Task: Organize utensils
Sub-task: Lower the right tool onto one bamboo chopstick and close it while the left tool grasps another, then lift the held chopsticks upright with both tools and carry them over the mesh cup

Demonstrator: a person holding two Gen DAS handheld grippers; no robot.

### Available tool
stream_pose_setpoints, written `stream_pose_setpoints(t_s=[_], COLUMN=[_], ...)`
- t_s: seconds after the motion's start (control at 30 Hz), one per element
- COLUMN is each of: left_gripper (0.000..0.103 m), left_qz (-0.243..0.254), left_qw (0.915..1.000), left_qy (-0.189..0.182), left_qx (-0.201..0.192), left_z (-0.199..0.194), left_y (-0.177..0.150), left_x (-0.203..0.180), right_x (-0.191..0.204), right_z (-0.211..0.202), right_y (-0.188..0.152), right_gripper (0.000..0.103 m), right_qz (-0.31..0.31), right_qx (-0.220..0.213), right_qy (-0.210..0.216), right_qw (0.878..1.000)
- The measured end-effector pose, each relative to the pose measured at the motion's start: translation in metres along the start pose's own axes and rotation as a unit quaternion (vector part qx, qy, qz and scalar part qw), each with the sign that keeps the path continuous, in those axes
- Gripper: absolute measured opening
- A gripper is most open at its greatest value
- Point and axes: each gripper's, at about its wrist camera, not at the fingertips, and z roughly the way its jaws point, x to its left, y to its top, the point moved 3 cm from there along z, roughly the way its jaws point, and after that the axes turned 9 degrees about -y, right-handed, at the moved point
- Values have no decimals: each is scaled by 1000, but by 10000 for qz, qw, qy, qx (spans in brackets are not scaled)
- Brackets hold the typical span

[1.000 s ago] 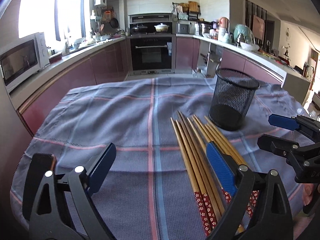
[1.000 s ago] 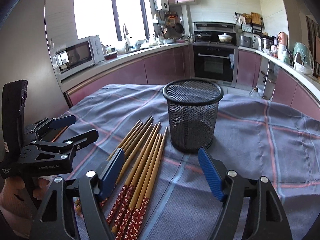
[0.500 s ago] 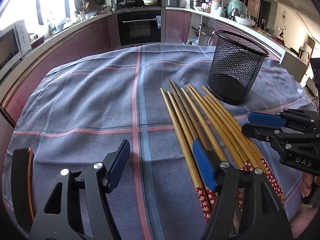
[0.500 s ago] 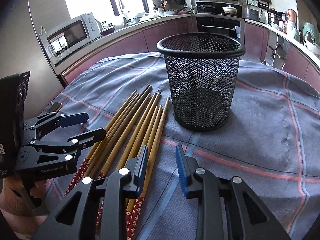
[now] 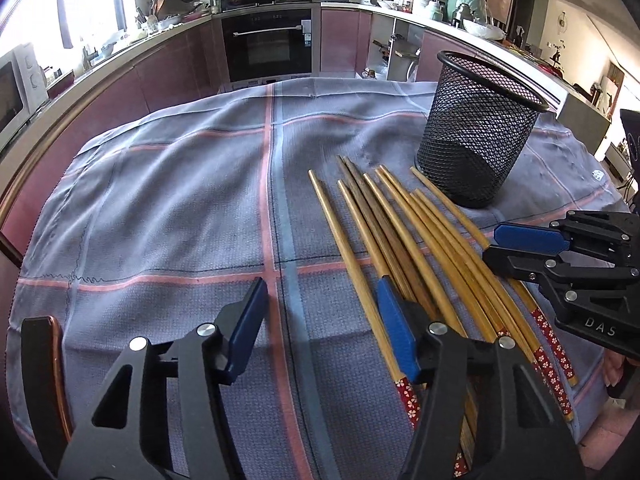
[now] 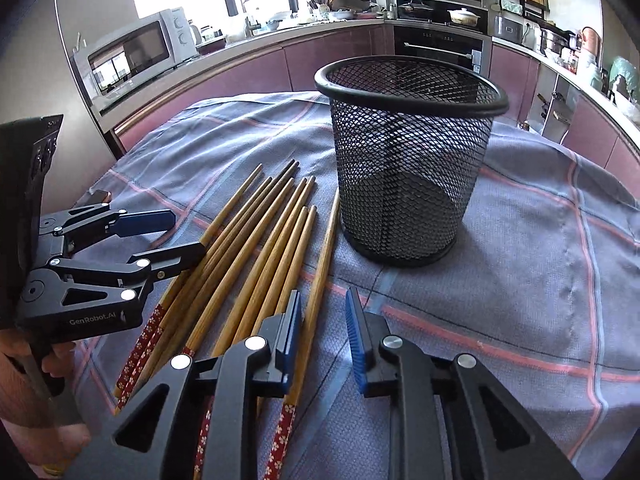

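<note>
Several wooden chopsticks (image 5: 420, 248) (image 6: 256, 248) with red flowered ends lie side by side on the grey plaid tablecloth (image 5: 180, 208). A black mesh cup (image 5: 476, 140) (image 6: 404, 168) stands upright just beyond their tips. My left gripper (image 5: 322, 320) (image 6: 186, 234) hovers at the bundle's left edge; its jaws are closing, and the outermost stick lies just inside the right pad (image 5: 396, 332), untouched by the other. My right gripper (image 6: 324, 336) (image 5: 494, 246) is narrow and still closing over the bundle's cup-side edge. The outermost stick there lies between its pads, not pinched.
A microwave (image 6: 136, 52) and an oven (image 5: 268, 44) stand along the purple kitchen counters behind the table. A person's hand (image 6: 24, 392) holds the left gripper's handle. A small dark brown-edged object (image 5: 40, 360) lies at the cloth's near left edge.
Both grippers have come down and tilted toward the chopsticks. Their jaws have narrowed, the right one far more, and it now straddles the stick nearest the cup.
</note>
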Motion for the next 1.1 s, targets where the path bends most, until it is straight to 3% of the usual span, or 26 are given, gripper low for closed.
stream_pose_setpoints(t_s=[0.2, 0.37, 0.53, 0.8, 1.1], left_gripper=[50, 31, 12, 8, 8], left_qz=[-31, -129, -353, -529, -370], left_qw=[10000, 9999, 9991, 9979, 9943], left_qy=[-56, -107, -240, -338, -685], left_qx=[26, 30, 10, -147, -727], left_z=[8, 9, 7, -6, -62], left_y=[11, 15, 12, 10, 22], left_x=[0, 0, 3, 2, -6], right_x=[6, 5, 4, 2, -8], right_z=[9, 11, 9, -11, -55], right_y=[9, 11, 10, 11, 25], right_gripper=[23, 7, 5, 5, 5], right_qz=[-150, -62, 42, 105, 276], right_qx=[24, 54, 49, -200, -828], right_qy=[-139, -81, 103, 353, 671], right_qw=[9998, 9999, 9999, 9991, 9939])
